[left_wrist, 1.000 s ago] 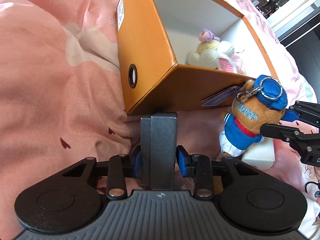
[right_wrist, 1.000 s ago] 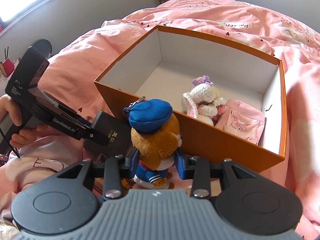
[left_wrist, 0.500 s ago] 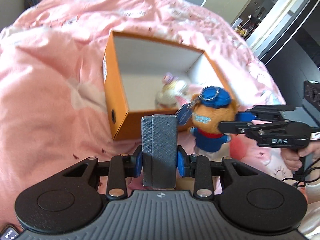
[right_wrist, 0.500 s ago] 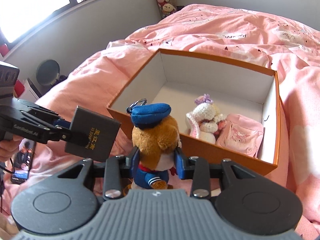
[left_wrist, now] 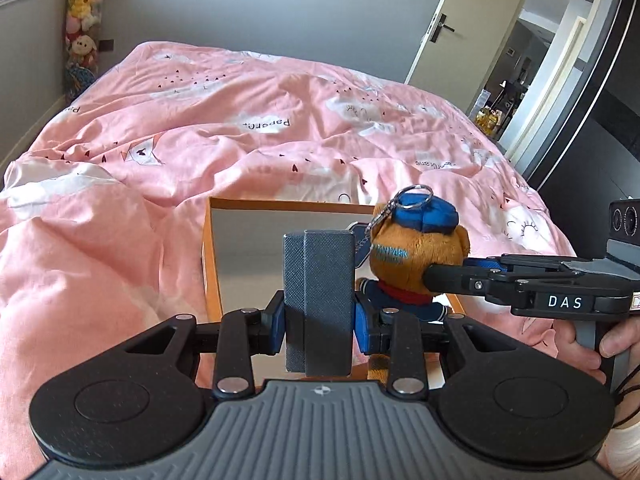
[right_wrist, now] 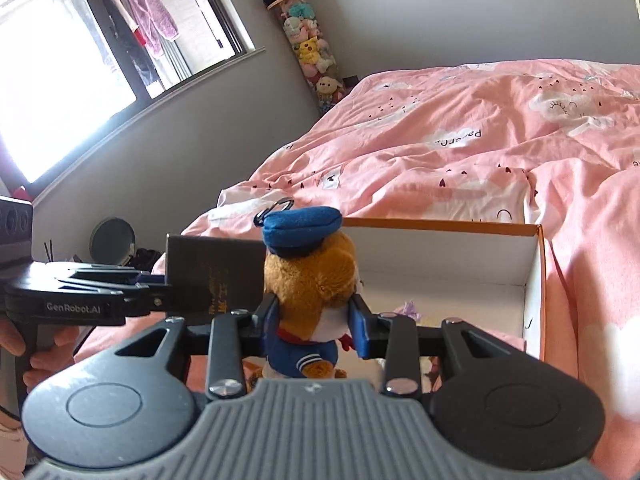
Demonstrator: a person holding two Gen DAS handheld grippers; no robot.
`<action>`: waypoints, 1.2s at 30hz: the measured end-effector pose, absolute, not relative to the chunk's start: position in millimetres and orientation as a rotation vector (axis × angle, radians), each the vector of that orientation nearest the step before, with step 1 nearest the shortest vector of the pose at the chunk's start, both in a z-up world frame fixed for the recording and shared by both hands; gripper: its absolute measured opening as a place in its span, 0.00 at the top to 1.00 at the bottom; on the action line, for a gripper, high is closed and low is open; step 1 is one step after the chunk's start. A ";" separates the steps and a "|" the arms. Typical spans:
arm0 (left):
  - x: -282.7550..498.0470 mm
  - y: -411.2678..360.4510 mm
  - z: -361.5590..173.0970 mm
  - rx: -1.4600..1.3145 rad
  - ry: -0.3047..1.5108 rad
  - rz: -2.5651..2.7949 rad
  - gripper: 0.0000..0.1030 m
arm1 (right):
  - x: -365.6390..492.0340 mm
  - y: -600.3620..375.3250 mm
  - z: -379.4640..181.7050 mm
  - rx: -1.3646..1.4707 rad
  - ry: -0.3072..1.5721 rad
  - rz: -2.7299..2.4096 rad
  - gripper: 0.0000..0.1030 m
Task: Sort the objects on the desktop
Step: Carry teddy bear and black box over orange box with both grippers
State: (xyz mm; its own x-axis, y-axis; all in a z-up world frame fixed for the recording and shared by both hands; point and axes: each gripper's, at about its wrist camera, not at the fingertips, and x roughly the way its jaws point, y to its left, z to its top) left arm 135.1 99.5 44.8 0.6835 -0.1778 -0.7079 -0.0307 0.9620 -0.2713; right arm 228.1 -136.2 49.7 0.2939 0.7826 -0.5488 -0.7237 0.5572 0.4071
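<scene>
Left gripper (left_wrist: 319,322) — jaws partly closed, blue pads pressed on both sides of a dark grey textured box (left_wrist: 319,300), held upright, clear of the bedding. In right wrist view same box (right_wrist: 216,272) shows a flat dark face w/ gold lettering, too small to read; left gripper (right_wrist: 156,290) comes in from the left edge, hand (right_wrist: 44,354) on its grip.

Right gripper (right_wrist: 316,330) — jaws partly closed on a plush bear (right_wrist: 312,280), pads at its sides around neck/chest. Bear: brown fur, blue cap w/ metal key ring on top, navy sailor top, red collar. In left wrist view bear (left_wrist: 416,256) sits just right of the grey box, right gripper (left_wrist: 444,274) gripping it from the right, hand (left_wrist: 616,344) at frame edge.

Orange box (right_wrist: 536,280) — open top, white inside, on pink duvet (left_wrist: 240,140), below and beyond both held items. In left wrist view the orange box (left_wrist: 210,264) lies behind the grey box and bear. Something lilac (right_wrist: 410,306) shows on its floor, mostly hidden.

Room: grey walls, window (right_wrist: 80,80), hanging column of soft toys (right_wrist: 308,48), open door (left_wrist: 452,28).
</scene>
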 end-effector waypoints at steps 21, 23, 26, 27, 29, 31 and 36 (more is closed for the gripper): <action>190.6 79.2 -25.2 -0.072 1.075 0.017 0.63 | 276.7 -67.5 -55.6 -0.049 1.147 0.995 0.61; 194.0 75.4 -30.2 -0.046 1.088 0.023 0.63 | 276.8 -68.2 -55.4 -0.048 1.142 0.998 0.59; 197.1 70.1 -36.8 -0.001 1.100 0.036 0.63 | 276.7 -71.6 -53.1 -0.037 1.132 1.002 0.57; 198.3 69.2 -39.2 0.013 1.107 0.040 0.63 | 276.8 -73.2 -52.0 -0.032 1.127 1.004 0.57; 200.1 68.1 -43.3 0.030 1.122 0.045 0.63 | 277.2 -76.0 -49.2 -0.027 1.113 1.002 0.57; 201.9 68.5 -46.2 0.034 1.138 0.044 0.63 | 277.5 -78.6 -45.5 -0.025 1.094 1.002 0.56; 207.8 70.4 -54.3 0.020 1.189 0.040 0.63 | 276.6 -81.0 -41.0 -0.012 1.077 1.015 0.54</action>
